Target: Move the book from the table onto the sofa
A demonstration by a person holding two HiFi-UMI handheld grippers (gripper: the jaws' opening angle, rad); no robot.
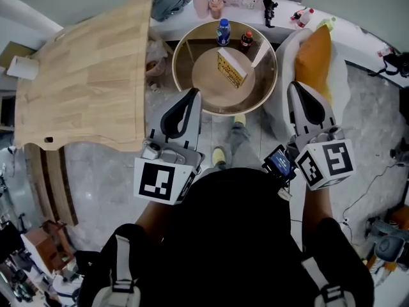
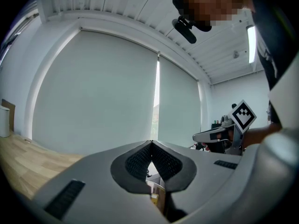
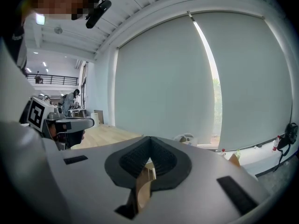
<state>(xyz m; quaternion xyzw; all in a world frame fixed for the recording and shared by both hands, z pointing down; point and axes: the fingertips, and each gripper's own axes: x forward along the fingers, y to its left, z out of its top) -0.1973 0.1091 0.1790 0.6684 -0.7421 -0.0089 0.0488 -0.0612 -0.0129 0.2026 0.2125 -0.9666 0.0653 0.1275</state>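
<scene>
Fingers (image 2: 138, 162) of the left gripper (image 1: 192, 97) are seen pressed together, nothing between; those of the right gripper (image 1: 296, 89) likewise. The book (image 1: 231, 68) is laid on the round table (image 1: 176, 59), apart from both.

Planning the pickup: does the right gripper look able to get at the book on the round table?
Probably yes. The book lies uncovered on the round table, bottles stand beyond it, and nothing blocks the right gripper. Its jaws are shut, so they must open first.
</scene>
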